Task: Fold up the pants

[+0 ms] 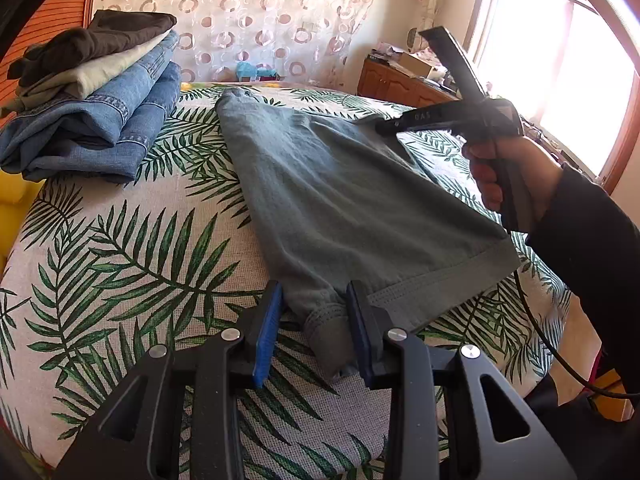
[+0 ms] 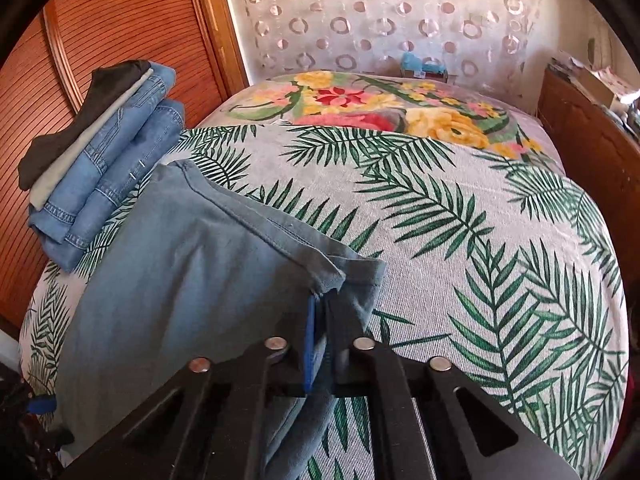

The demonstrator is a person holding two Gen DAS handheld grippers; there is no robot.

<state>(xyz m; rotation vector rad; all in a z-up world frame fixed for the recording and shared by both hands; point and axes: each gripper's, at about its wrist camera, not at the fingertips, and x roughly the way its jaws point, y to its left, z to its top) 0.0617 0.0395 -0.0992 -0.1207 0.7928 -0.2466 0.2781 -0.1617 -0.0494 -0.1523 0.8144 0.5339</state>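
On the palm-leaf bedspread (image 1: 120,248), the grey-green pants (image 1: 340,200) lay flat; left gripper (image 1: 316,332) clamped a bunched corner, right gripper (image 2: 320,320) clamped the hem edge.

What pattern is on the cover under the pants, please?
Green palm fronds on a pale woven bed cover, clearest in the right wrist view.

A home bedroom: a bed (image 2: 460,216) under a palm-leaf cover, a flowered blanket (image 2: 384,104), a ring-patterned curtain (image 2: 380,12), a wooden cabinet (image 1: 396,84), a sunny window (image 1: 560,60), and folded clothes (image 1: 92,104) stacked beside.
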